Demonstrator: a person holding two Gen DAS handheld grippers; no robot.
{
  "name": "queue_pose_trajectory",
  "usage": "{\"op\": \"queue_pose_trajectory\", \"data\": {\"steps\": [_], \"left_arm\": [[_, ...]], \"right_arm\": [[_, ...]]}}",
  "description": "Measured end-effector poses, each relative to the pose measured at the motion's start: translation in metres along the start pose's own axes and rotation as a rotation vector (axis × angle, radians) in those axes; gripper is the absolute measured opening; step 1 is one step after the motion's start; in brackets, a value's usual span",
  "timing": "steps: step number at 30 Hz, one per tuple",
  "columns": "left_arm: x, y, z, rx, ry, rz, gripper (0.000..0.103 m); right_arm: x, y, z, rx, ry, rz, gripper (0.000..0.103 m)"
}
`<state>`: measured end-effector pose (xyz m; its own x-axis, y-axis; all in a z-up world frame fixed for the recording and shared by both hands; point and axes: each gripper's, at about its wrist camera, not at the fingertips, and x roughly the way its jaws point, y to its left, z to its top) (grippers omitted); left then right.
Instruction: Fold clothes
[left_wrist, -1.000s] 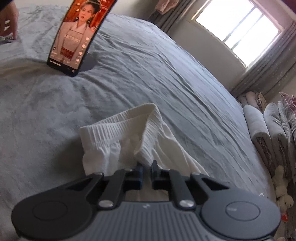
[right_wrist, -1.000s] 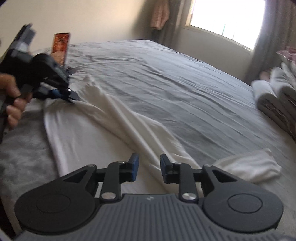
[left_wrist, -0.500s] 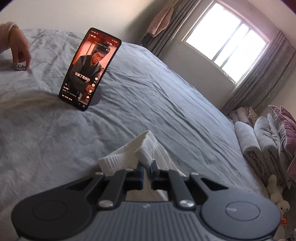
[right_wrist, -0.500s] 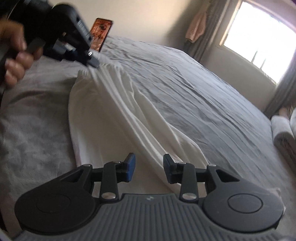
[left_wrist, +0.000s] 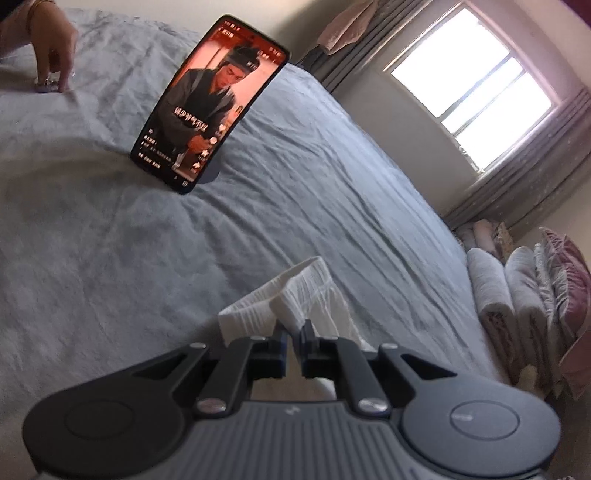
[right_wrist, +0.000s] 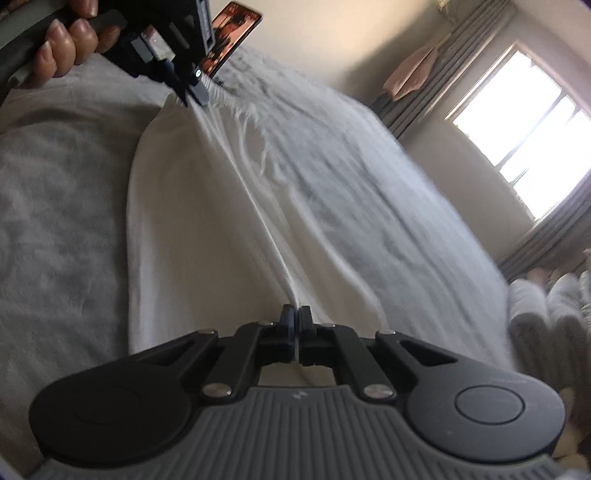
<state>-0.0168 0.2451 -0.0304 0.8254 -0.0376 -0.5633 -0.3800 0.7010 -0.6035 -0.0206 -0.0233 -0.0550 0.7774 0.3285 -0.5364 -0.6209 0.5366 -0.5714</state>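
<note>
White trousers (right_wrist: 207, 229) lie stretched out on the grey bed (left_wrist: 110, 258). My left gripper (left_wrist: 293, 332) is shut on their ribbed elastic waistband (left_wrist: 291, 291) and holds it lifted off the bed. In the right wrist view the left gripper (right_wrist: 194, 94) shows at the top left, pinching the waistband end. My right gripper (right_wrist: 296, 314) is shut on a raised fold of the white trousers at the leg end. The cloth runs taut in a ridge between the two grippers.
A phone (left_wrist: 210, 122) stands propped on the bed beyond the waistband, playing a video. Another person's hand (left_wrist: 51, 48) rests on the bed at the far left. Rolled bedding and pillows (left_wrist: 517, 302) are stacked at the right, under a window (left_wrist: 469, 81).
My right gripper has closed on the trousers' fold; it was open before. My left gripper has kept its hold on the waistband and moved further from the right gripper, pulling the cloth taut.
</note>
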Motion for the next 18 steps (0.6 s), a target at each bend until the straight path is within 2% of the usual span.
{"op": "queue_pose_trajectory", "data": {"steps": [3, 8, 12, 15, 18], "left_arm": [[-0.006, 0.001, 0.003, 0.019, 0.001, -0.003, 0.007], [-0.007, 0.009, 0.006, 0.049, 0.039, 0.047, 0.007], [0.003, 0.016, 0.005, 0.078, 0.103, 0.094, 0.009], [0.004, 0.016, 0.003, 0.089, 0.118, 0.121, 0.011], [-0.002, 0.01, 0.003, 0.127, 0.1, 0.145, 0.023]], "right_arm": [[-0.018, 0.001, 0.004, -0.025, -0.026, -0.016, 0.001], [-0.031, 0.026, 0.005, -0.1, -0.033, 0.066, 0.001], [-0.02, 0.042, -0.004, -0.148, 0.026, 0.118, 0.001], [-0.02, 0.039, -0.004, -0.125, 0.04, 0.134, 0.002], [-0.021, 0.035, -0.003, -0.099, 0.051, 0.149, 0.005]]}}
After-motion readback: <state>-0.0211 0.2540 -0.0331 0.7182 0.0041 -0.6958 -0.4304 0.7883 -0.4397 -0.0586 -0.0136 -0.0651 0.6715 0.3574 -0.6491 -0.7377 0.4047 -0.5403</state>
